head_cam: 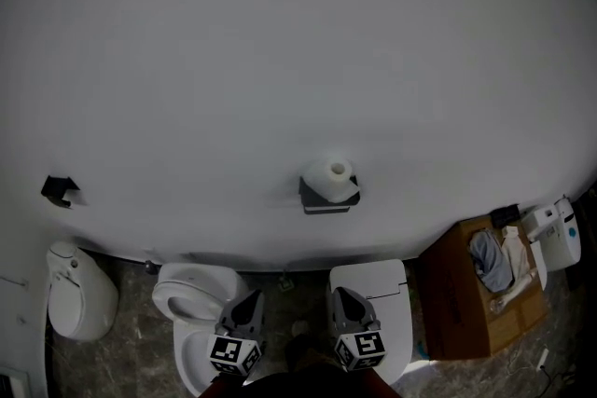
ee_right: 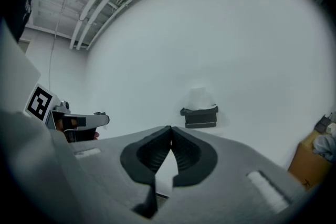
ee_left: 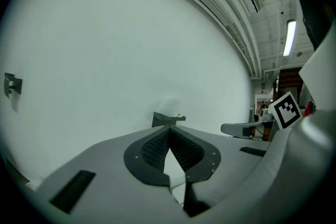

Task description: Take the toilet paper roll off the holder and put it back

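Since the left gripper (ee_left: 169, 129) and the right gripper (ee_right: 170, 128) both have their dark ribbed fingers (ee_right: 185, 152) pinched together on nothing, I reckon the first way this goes sideways is reaching in without opening up and just shoving the white toilet paper roll (head_cam: 331, 176). It's well ahead of both grippers and seems to stand on end on the dark grey wall-mounted holder (head_cam: 326, 199), so a bump could tip it off. Right below are a white toilet with its bowl uncovered (head_cam: 168, 281) and a white toilet with its lid closed (head_cam: 375, 284). There's grey marbled floor (head_cam: 140, 340) around them, so a dropped roll might land in the open bowl. Squeezing too hard would probably crush the soft roll too. The plain white wall (head_cam: 280, 61) carries a small black fixture (head_cam: 60, 190) toward its left edge. A brown cardboard box (head_cam: 466, 312) of oddments sits at the wall's bottom right corner.
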`<state>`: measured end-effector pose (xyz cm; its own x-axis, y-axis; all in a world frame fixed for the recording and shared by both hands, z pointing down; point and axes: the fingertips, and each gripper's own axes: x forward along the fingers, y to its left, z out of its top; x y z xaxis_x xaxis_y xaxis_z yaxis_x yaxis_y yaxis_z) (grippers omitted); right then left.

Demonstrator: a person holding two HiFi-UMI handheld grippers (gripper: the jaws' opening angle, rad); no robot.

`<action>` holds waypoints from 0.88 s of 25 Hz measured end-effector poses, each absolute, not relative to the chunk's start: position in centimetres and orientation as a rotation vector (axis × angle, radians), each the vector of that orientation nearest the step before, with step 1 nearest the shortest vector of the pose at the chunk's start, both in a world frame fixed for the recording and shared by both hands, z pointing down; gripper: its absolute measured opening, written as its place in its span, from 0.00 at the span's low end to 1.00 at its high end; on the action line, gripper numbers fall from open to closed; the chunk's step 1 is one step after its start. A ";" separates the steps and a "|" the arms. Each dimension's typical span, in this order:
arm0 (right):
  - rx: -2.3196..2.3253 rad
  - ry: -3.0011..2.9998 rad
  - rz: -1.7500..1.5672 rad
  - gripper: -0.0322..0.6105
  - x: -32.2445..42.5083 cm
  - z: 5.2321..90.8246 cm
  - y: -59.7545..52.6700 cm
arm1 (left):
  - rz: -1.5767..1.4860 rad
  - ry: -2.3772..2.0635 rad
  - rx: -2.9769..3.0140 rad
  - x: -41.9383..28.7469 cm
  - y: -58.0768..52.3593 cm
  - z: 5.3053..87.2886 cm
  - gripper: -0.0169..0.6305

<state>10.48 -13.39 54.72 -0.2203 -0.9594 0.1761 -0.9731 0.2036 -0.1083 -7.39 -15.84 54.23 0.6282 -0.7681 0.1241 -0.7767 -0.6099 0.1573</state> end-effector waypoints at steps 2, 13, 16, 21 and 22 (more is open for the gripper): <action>1.910 -2.381 0.279 0.05 12.0 54.5 -16.6 | 0.039 -1.248 2.670 -5.5 -18.5 53.7 0.05; 1.934 -2.427 0.266 0.05 16.2 52.3 -29.8 | 0.066 -1.238 2.714 -0.2 -29.5 52.9 0.05; 1.947 -2.408 0.228 0.05 17.4 51.3 -32.1 | 0.039 -1.267 2.695 0.6 -31.6 52.8 0.05; 1.917 -2.450 0.223 0.23 18.5 50.8 -36.1 | 0.022 -1.262 2.679 2.1 -34.3 53.3 0.05; 1.912 -2.446 0.207 0.30 18.7 50.7 -36.8 | 0.022 -1.263 2.682 2.4 -34.8 53.4 0.05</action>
<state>18.66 -36.79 50.73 -0.2445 -0.9639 0.1050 -0.9679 0.2361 -0.0865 2.38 -34.76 53.41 0.6400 -0.7633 0.0884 -0.7659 -0.6244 0.1531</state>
